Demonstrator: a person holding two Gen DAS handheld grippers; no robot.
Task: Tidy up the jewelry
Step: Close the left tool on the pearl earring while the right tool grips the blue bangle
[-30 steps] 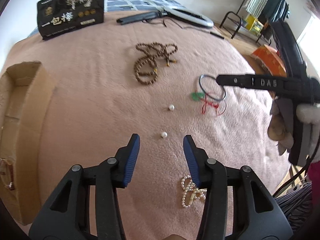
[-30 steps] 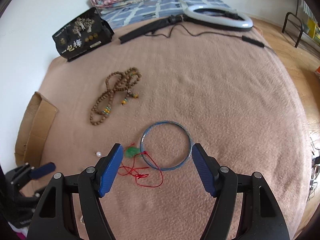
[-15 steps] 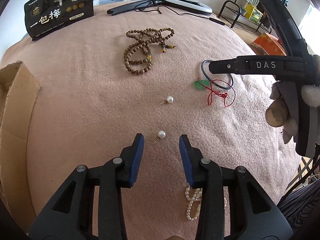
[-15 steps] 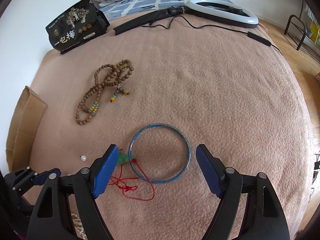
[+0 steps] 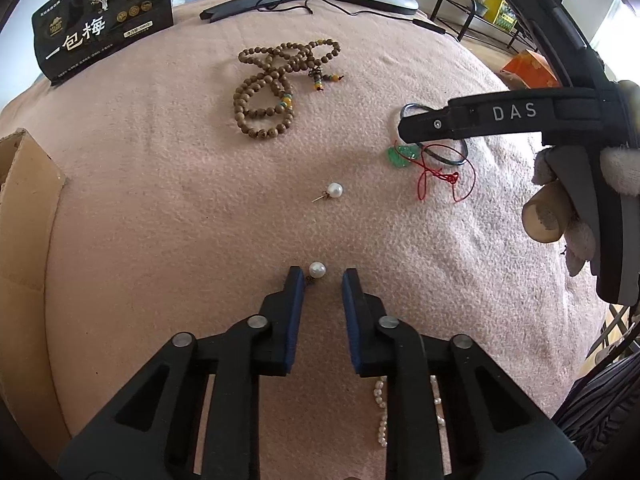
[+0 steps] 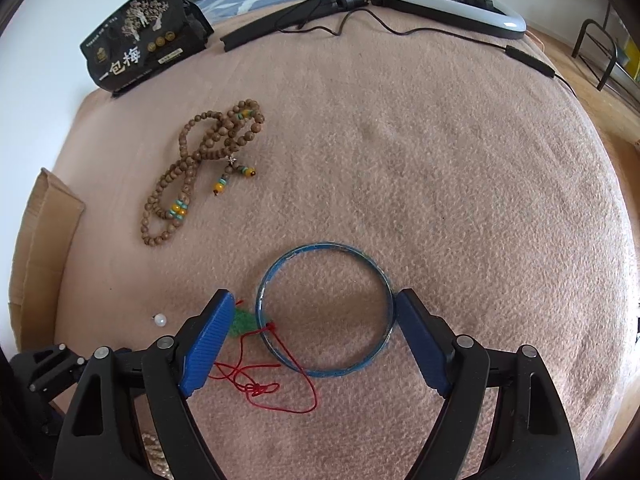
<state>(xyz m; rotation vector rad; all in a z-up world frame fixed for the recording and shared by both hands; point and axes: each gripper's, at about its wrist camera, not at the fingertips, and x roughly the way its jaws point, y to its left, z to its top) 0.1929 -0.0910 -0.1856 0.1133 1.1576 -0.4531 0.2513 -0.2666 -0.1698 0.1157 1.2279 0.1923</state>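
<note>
A pearl stud earring (image 5: pixel 317 270) lies on the pink blanket between the tips of my left gripper (image 5: pixel 322 276). Its jaws are closing, and a gap still shows on both sides of the pearl. A second pearl earring (image 5: pixel 334 190) lies farther ahead. My right gripper (image 6: pixel 314 296) points down over a blue bangle (image 6: pixel 320 246). Its jaws are opening and straddle the ring, with the right tip at its rim. A green pendant (image 6: pixel 242 322) on a red cord lies by the left fingertip. A wooden bead necklace (image 6: pixel 192 184) lies farther off.
A cardboard box (image 5: pixel 24 208) stands at the blanket's left edge. A black packet (image 5: pixel 104 20) and a ring light (image 6: pixel 448 0) with its cable lie at the far side. A pearl strand (image 5: pixel 382 408) lies under my left gripper. A gloved hand (image 5: pixel 560 208) holds the right gripper.
Both grippers have sunk toward the blanket. The left jaws have narrowed around the near pearl earring. The right jaws have spread wider and now straddle the blue bangle.
</note>
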